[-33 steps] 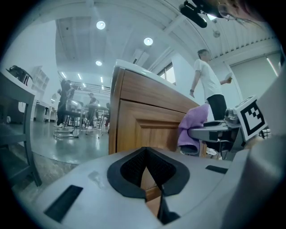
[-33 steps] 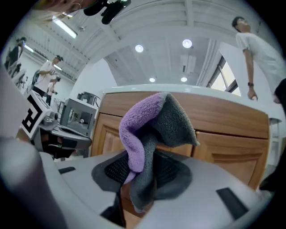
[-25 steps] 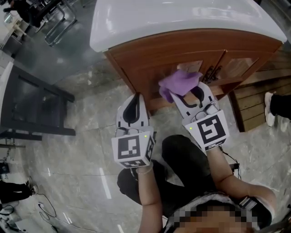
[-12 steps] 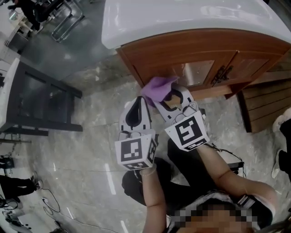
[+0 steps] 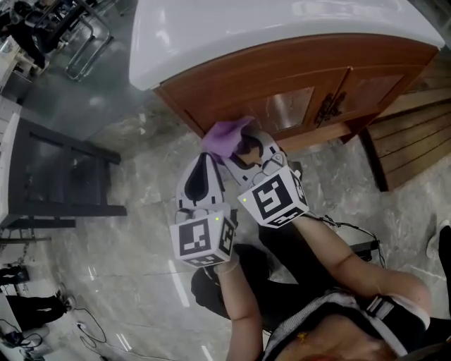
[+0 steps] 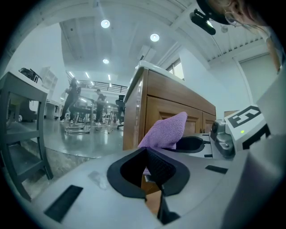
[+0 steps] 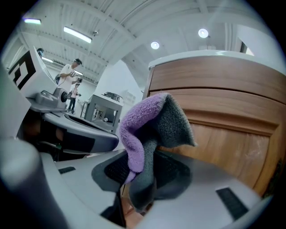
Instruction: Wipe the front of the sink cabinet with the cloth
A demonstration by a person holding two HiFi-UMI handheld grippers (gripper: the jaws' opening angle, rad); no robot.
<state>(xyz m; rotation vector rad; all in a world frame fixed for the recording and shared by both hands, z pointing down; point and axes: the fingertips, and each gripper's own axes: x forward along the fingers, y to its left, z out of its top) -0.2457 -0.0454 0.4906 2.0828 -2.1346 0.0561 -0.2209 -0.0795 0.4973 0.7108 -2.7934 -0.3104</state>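
A purple cloth point(image 5: 227, 135) is pinched in my right gripper point(image 5: 243, 148), bunched up above its jaws and pressed near the left end of the wooden sink cabinet front point(image 5: 282, 77). In the right gripper view the cloth point(image 7: 152, 129) stands up from the shut jaws right before the cabinet panels point(image 7: 223, 120). My left gripper point(image 5: 203, 168) sits just left of and below the right one, jaws closed with nothing between them. From the left gripper view the cloth point(image 6: 166, 130) and the cabinet's corner point(image 6: 134, 112) lie straight ahead.
A white countertop point(image 5: 282, 21) overhangs the cabinet. Two doors with a metal latch point(image 5: 325, 107) lie to the right. A dark metal stand point(image 5: 49, 176) stands at the left on the marble floor point(image 5: 134, 233). Wooden boards point(image 5: 409, 155) lie at the right.
The right gripper with the cloth has slid leftward along the cabinet front, from near the door latch to the left end. The left gripper stayed close beside it.
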